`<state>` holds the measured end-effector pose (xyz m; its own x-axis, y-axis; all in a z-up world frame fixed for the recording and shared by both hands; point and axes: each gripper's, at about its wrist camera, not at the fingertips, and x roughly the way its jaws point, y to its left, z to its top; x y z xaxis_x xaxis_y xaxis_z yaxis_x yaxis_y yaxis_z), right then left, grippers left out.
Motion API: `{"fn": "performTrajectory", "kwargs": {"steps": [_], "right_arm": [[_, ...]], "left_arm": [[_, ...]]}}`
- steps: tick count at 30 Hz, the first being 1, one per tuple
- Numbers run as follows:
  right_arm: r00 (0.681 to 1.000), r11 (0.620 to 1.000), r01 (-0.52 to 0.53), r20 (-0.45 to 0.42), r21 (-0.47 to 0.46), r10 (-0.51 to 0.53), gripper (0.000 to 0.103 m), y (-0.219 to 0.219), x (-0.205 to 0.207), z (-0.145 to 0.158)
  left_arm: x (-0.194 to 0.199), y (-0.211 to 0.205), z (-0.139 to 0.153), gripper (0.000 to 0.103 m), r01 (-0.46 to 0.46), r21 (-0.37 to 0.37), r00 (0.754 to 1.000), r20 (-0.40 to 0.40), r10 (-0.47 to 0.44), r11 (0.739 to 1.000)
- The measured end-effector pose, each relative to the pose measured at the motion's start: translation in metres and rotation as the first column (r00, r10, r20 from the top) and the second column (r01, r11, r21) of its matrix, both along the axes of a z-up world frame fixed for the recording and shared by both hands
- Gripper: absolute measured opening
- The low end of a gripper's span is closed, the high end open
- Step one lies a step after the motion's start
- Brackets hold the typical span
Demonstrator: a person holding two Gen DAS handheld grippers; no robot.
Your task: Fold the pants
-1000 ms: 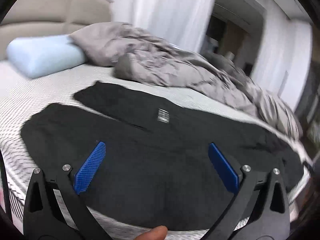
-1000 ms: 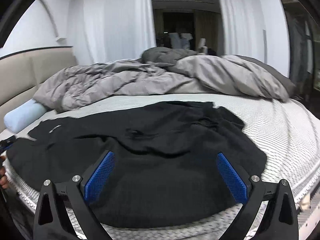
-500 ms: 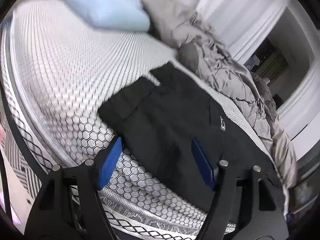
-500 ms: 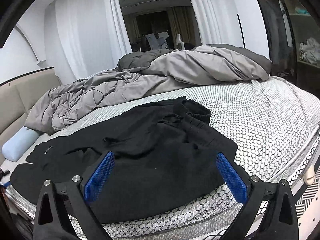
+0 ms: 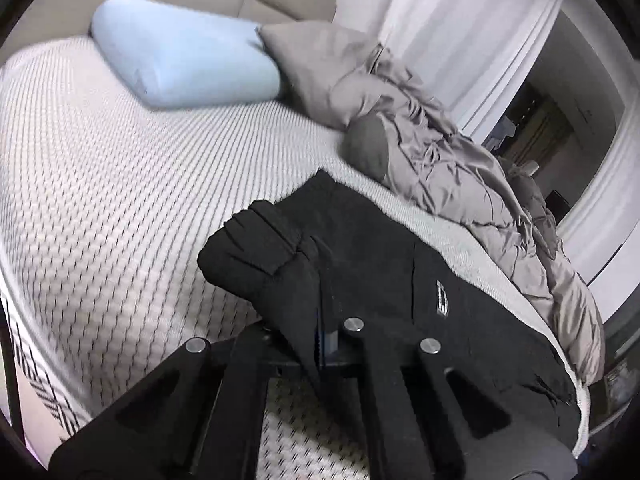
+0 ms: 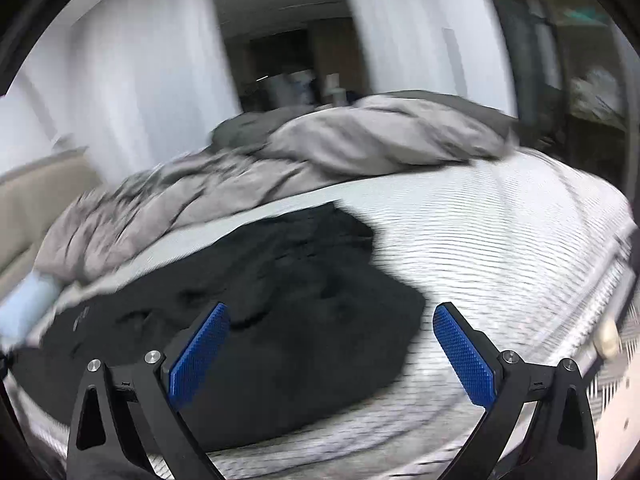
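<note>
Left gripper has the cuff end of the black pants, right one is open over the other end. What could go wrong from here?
1. The left gripper has just closed on a bunched leg cuff of the pants; it may hold only one layer, so the fold could come out uneven.
2. The right gripper hangs open over the rumpled waist end; lifting the left end alone may drag the pants along the mattress.
</note>
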<state>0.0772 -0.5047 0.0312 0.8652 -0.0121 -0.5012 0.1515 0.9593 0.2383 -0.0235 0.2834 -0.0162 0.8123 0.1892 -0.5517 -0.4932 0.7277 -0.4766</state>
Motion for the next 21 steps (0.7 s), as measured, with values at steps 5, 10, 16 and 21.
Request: {"fn": "performTrajectory", "kwargs": {"steps": [5, 10, 16, 21], "right_arm": [[0.998, 0.954, 0.055, -0.056, 0.294, -0.04, 0.102, -0.061, -0.009, -0.022], [0.982, 0.869, -0.048, -0.136, 0.493, 0.131, 0.088, -0.063, 0.032, -0.05], [0.974, 0.85, 0.033, -0.207, 0.526, 0.091, 0.03, -0.067, 0.078, -0.066], [0.998, 0.894, 0.055, -0.052, 0.446, -0.035, 0.012, -0.079, 0.029, -0.036]], "left_arm": [[0.002, 0.004, -0.001, 0.0, -0.006, -0.039, 1.0, -0.006, 0.006, 0.999], [-0.009, 0.005, -0.012, 0.0, -0.011, -0.056, 1.0, -0.012, 0.01, 0.998], [-0.01, 0.003, -0.02, 0.0, -0.009, -0.064, 1.0, -0.018, 0.008, 0.998], [-0.013, 0.002, -0.027, 0.0, 0.022, -0.097, 1.0, -0.018, -0.024, 0.995]]}}
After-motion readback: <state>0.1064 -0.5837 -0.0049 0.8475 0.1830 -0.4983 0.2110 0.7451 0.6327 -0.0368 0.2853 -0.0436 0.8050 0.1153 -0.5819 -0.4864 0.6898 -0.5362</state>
